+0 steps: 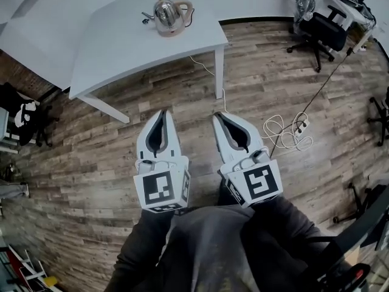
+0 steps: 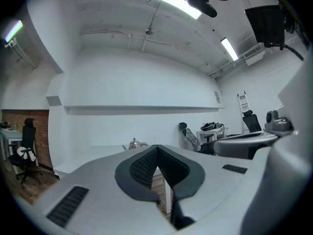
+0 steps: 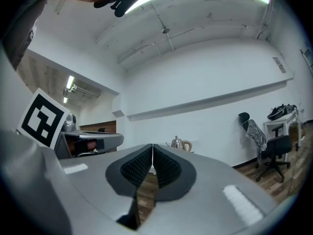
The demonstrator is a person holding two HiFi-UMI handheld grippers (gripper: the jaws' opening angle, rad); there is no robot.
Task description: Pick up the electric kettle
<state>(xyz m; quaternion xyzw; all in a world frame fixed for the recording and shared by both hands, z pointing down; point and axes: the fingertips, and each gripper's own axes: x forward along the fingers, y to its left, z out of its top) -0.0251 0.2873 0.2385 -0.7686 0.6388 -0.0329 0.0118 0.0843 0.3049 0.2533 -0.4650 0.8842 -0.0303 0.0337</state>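
A shiny metal electric kettle (image 1: 168,14) with a pale handle stands on the white table (image 1: 121,53), far ahead of me. It shows small in the left gripper view (image 2: 134,144) and in the right gripper view (image 3: 179,143), beyond the jaws. My left gripper (image 1: 163,112) and right gripper (image 1: 214,117) are held side by side over the wooden floor, short of the table, both pointing toward it. Both are shut with nothing between the jaws; in the gripper views the left tips (image 2: 157,146) and right tips (image 3: 152,146) meet.
A white cable (image 1: 282,129) lies coiled on the floor to the right, running from the table. A black office chair (image 1: 321,32) stands at the back right by another desk (image 1: 343,2). More chairs and clutter sit at the left edge (image 1: 24,117).
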